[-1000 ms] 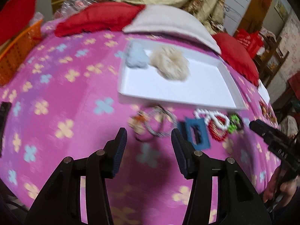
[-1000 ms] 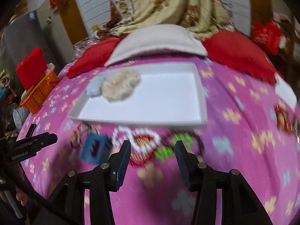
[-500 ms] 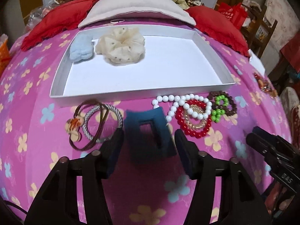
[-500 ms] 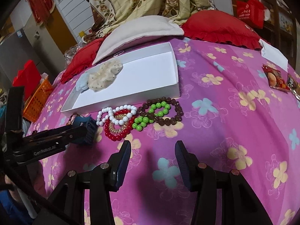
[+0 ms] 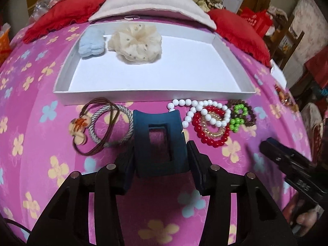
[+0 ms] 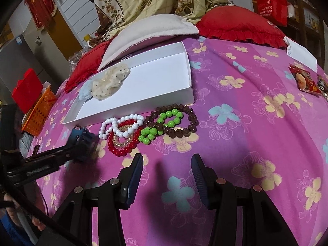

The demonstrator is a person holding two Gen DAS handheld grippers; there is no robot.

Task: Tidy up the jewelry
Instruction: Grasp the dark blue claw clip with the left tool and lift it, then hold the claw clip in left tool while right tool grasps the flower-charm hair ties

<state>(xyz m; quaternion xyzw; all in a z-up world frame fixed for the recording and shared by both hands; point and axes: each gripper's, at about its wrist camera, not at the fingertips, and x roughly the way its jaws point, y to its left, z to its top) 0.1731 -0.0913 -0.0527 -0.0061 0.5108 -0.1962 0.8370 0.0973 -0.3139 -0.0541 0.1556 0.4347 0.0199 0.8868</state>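
Observation:
My left gripper is shut on a dark blue hair claw clip, held just above the pink flowered cover; it shows in the right wrist view too. Beyond it lies a white tray holding a cream scrunchie and a light blue clip. In front of the tray lie hair ties, a white bead bracelet, a red one and green and brown ones. My right gripper is open and empty, near the bracelets.
Red cushions and a beige pillow lie behind the tray. An orange basket stands at the left edge. Snack packets and a white paper lie on the right.
My left gripper moved right from the hair ties to the blue claw clip and closed on it. My right gripper pulled back from the bracelets and stayed open.

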